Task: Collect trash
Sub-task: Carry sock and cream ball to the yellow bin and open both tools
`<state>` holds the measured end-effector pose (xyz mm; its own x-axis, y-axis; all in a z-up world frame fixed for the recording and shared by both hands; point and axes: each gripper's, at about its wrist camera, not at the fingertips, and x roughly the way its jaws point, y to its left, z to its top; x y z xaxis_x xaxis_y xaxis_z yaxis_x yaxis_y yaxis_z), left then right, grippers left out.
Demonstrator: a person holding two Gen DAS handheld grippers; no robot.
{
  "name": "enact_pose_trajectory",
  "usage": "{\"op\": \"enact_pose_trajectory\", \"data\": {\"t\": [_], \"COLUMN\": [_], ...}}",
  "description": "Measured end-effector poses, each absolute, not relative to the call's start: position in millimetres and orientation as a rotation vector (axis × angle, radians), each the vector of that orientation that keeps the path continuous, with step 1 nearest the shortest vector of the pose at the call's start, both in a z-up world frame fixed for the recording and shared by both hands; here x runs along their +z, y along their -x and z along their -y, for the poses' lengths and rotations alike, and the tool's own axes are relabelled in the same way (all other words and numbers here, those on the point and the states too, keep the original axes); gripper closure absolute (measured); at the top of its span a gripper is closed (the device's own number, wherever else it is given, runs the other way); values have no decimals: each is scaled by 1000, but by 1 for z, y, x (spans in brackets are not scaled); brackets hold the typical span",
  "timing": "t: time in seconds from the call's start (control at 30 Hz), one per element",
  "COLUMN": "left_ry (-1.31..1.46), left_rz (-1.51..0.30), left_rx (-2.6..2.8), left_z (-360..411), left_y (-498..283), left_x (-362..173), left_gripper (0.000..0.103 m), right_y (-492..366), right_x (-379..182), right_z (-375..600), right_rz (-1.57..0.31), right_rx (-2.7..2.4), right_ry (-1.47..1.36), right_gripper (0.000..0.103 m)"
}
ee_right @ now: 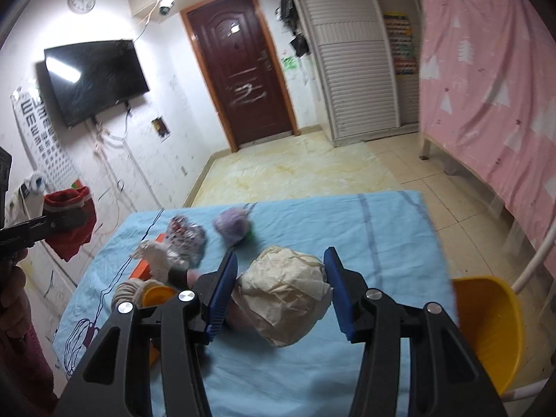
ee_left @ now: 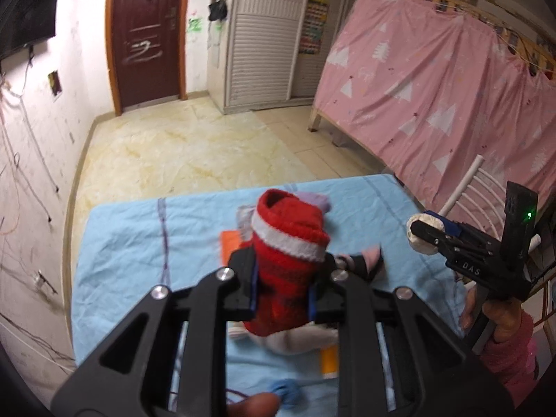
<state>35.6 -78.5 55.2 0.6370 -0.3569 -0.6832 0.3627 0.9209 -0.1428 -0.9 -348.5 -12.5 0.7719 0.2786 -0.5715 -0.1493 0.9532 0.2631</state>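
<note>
My left gripper (ee_left: 283, 292) is shut on a red sock with a white band (ee_left: 288, 253) and holds it above the blue-covered table (ee_left: 139, 243); the sock also shows at the left of the right wrist view (ee_right: 69, 222). My right gripper (ee_right: 281, 288) is shut on a crumpled beige paper ball (ee_right: 285, 299), held above the table (ee_right: 382, 236); it shows in the left wrist view (ee_left: 425, 232) at the right. A yellow bin (ee_right: 486, 330) stands to the right of the table.
On the table lie a purple yarn ball (ee_right: 232, 226), a patterned cloth (ee_right: 186, 234), white crumpled material (ee_right: 156, 260), an orange box (ee_right: 142, 271) and a yarn spool (ee_right: 132, 292). A pink-curtained bed (ee_right: 486, 104) is at right, a white chair (ee_left: 465, 187) beside the table.
</note>
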Motion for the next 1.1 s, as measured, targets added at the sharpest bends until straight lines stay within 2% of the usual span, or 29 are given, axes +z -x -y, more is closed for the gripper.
{"op": "enact_pose_trajectory", "data": {"t": [0.37, 0.83, 0.9, 0.93, 0.97, 1.0, 1.1], "left_ry": [-114, -205, -215, -225, -236, -245, -259], "left_rz": [-770, -834, -849, -856, -864, -874, -895], "left_rx": [-532, -728, -745, -753, -758, -762, -772], "left_z": [173, 326, 346, 355, 366, 377, 398], "left_y": [-26, -15, -13, -14, -14, -14, -15], "left_x": [69, 56, 51, 48, 44, 39, 29], "left_gripper": [85, 85, 85, 85, 85, 85, 85], "right_y": [39, 57, 55, 55, 54, 54, 62], "right_x": [-12, -55, -61, -63, -65, -67, -72], "right_z": [446, 540, 549, 551, 554, 557, 570], "right_rz": [-568, -594, -603, -607, -612, -614, -588], "right_rx": [95, -55, -62, -62, -64, -72, -99], "right_ry": [-306, -401, -415, -418, -421, -424, -461], "right_gripper": [58, 57, 54, 46, 33, 29, 27]}}
